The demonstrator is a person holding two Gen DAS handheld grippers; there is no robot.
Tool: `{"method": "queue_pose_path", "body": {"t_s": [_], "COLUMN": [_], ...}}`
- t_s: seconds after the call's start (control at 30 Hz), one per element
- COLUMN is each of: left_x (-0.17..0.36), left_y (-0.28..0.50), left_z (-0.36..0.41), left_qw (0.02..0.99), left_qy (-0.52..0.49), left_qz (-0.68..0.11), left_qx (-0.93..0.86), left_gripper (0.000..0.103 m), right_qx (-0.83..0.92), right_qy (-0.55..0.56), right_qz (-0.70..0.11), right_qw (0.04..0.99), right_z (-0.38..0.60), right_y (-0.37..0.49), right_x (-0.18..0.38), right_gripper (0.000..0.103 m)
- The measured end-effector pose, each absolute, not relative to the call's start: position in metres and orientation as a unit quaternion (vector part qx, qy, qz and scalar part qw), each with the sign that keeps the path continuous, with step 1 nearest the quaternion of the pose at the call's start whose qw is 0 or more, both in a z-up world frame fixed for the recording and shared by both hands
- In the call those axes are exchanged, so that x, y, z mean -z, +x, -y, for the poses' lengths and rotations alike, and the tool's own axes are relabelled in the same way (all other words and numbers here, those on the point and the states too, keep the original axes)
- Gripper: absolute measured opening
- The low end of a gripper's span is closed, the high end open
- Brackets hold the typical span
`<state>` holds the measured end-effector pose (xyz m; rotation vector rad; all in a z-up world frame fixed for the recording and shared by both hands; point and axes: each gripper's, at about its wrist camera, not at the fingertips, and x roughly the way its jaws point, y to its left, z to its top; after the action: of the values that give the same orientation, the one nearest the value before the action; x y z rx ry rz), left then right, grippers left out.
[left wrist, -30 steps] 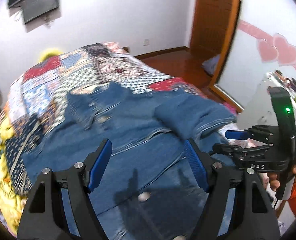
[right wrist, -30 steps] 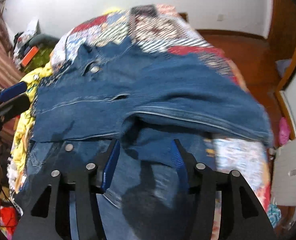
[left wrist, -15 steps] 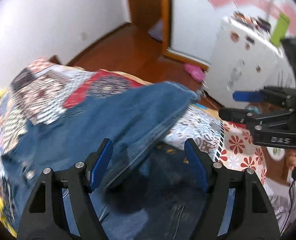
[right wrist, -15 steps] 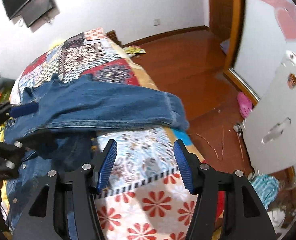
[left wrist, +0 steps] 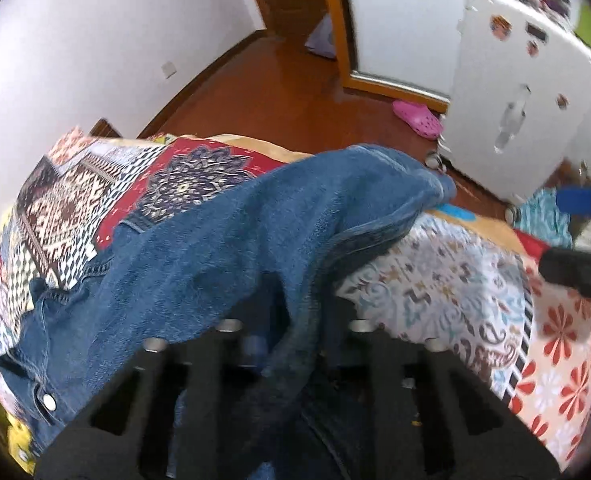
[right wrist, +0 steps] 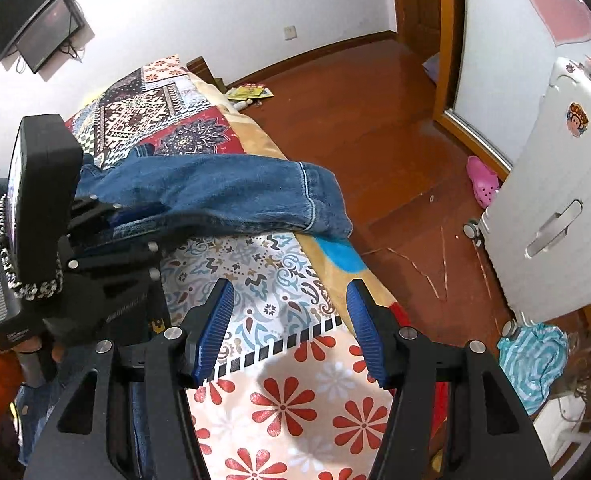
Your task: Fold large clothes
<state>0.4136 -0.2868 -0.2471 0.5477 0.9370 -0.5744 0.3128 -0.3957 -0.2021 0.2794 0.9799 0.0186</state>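
Note:
A blue denim garment (left wrist: 223,256) lies on the patterned bed. Its sleeve (right wrist: 231,196) stretches toward the bed's right edge, the cuff hanging over it. My left gripper (left wrist: 291,332) is shut on the denim sleeve fabric near its base; the cloth covers the fingertips. It shows in the right wrist view (right wrist: 135,224) at the left, pinching the same sleeve. My right gripper (right wrist: 291,328) is open and empty, over the floral bedspread short of the cuff.
The patchwork bedspread (right wrist: 279,396) covers the bed, whose edge runs along a wooden floor (right wrist: 379,128). A white suitcase (right wrist: 563,200) stands at right, with a pink shoe (right wrist: 482,182) beside it. A teal cloth (right wrist: 535,360) lies on the floor.
My left gripper has closed on the denim sleeve; it was open half a second ago. Both views have swung from the spread-out garment to the bed's right edge. My right gripper stays open.

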Motion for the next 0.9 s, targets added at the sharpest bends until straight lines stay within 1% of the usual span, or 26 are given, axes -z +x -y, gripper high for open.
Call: {"method": "queue_pose_path", "body": {"t_s": [0.1, 0.27, 0.33, 0.4, 0.5, 0.63, 0.73, 0.9], "left_x": [0.224, 0.165, 0.139, 0.123, 0.110, 0.123, 0.154, 0.202], "left_y": [0.419, 0.418, 0.417, 0.415, 0.407, 0.395, 0.382, 0.362], "left_z": [0.273, 0.234, 0.202, 0.175, 0.127, 0.071, 0.036, 0.018], "left_qw": [0.828, 0.864, 0.878, 0.892, 0.904, 0.904, 0.891, 0.862], "left_qy": [0.193, 0.125, 0.088, 0.072, 0.042, 0.019, 0.016, 0.035], "left_qz": [-0.442, -0.405, -0.389, -0.374, -0.367, -0.388, -0.427, -0.485], "left_qx": [0.285, 0.273, 0.263, 0.245, 0.217, 0.180, 0.154, 0.146], "left_gripper": [0.011, 0.009, 0.009, 0.009, 0.009, 0.009, 0.009, 0.011], "right_qx": [-0.012, -0.023, -0.031, -0.042, -0.063, -0.089, -0.112, -0.139], "right_qy": [0.134, 0.120, 0.116, 0.111, 0.096, 0.068, 0.041, -0.001], "right_qz": [-0.471, -0.469, -0.465, -0.460, -0.453, -0.451, -0.454, -0.473], "right_qw": [0.872, 0.875, 0.877, 0.880, 0.884, 0.886, 0.883, 0.870], "right_z": [0.395, 0.385, 0.378, 0.370, 0.350, 0.324, 0.300, 0.268], "right_y": [0.312, 0.314, 0.316, 0.317, 0.321, 0.328, 0.333, 0.339], "right_x": [0.202, 0.196, 0.191, 0.186, 0.178, 0.172, 0.173, 0.186], "right_gripper": [0.055, 0.055, 0.055, 0.055, 0.055, 0.056, 0.059, 0.060]}}
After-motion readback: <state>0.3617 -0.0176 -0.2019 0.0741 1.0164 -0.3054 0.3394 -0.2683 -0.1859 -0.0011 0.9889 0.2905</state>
